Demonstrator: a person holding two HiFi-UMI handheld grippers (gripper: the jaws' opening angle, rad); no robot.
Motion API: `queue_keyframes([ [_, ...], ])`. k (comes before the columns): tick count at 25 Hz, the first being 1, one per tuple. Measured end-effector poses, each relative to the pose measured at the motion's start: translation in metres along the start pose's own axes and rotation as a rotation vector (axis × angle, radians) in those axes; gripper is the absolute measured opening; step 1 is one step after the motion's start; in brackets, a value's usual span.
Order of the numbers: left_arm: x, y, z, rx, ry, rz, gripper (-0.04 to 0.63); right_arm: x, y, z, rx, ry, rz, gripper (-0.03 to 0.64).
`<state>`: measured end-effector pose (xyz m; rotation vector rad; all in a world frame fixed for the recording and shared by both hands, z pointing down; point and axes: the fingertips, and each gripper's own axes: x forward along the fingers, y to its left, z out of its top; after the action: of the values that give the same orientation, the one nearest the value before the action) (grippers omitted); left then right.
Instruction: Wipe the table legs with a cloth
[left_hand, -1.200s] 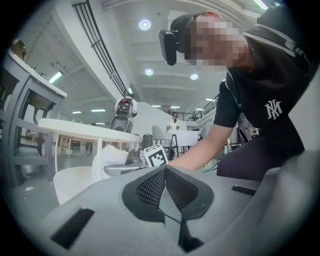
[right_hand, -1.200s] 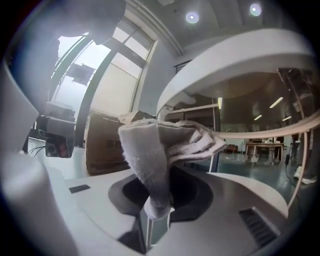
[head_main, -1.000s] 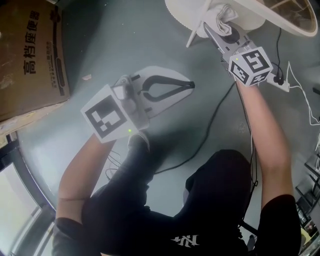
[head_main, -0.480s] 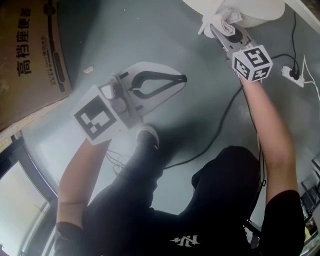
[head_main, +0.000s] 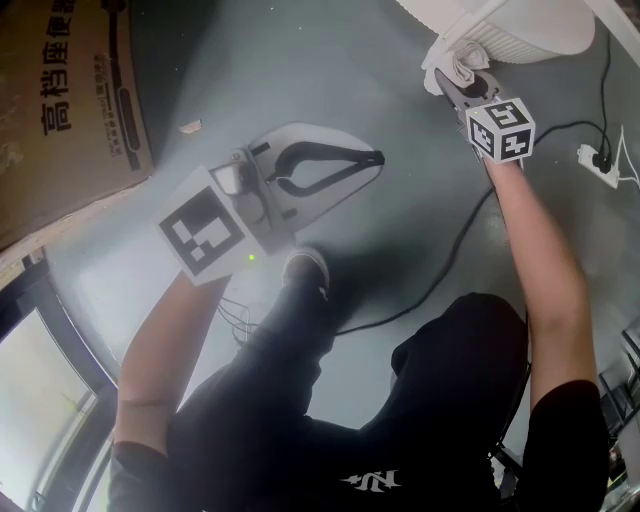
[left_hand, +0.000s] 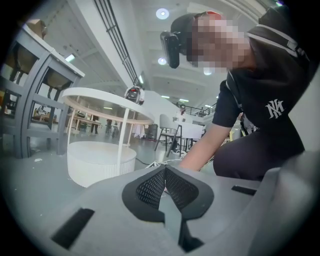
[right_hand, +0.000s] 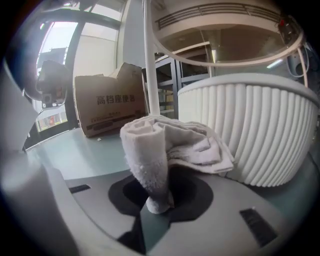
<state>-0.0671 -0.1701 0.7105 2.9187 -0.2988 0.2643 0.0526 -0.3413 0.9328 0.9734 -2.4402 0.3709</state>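
My right gripper is shut on a bunched white cloth. It holds the cloth low down against a thin white table leg, right beside the table's ribbed round base. My left gripper hangs over the grey floor, well left of the table, with its jaws shut and nothing between them. Its view shows the whole round table from a distance, with the leg and the base.
A large cardboard box stands at the left. A black cable runs across the floor to a white power strip. The person crouches, one shoe below the left gripper. Grey shelving stands behind the table.
My right gripper has sunk down the table leg with the cloth, towards the base. The left gripper has dropped a little and stays shut.
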Motion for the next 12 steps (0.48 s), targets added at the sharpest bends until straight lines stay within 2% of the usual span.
queue_keyframes([
  [4,0.003,-0.003,0.009,-0.003,-0.025,0.002,0.006,-0.006,0.007,-0.008,0.081,0.105,0.020,0.081],
  [6,0.010,-0.006,0.017,0.002,-0.037,0.006,0.006,-0.025,0.018,0.015,0.058,0.094,0.040,0.080],
  [8,0.019,-0.011,0.032,0.012,-0.060,0.001,0.006,-0.060,0.029,0.060,0.017,-0.015,0.066,0.080],
  [12,0.033,-0.021,0.059,0.060,-0.107,-0.019,0.006,-0.137,0.054,0.181,-0.079,-0.311,0.115,0.080],
])
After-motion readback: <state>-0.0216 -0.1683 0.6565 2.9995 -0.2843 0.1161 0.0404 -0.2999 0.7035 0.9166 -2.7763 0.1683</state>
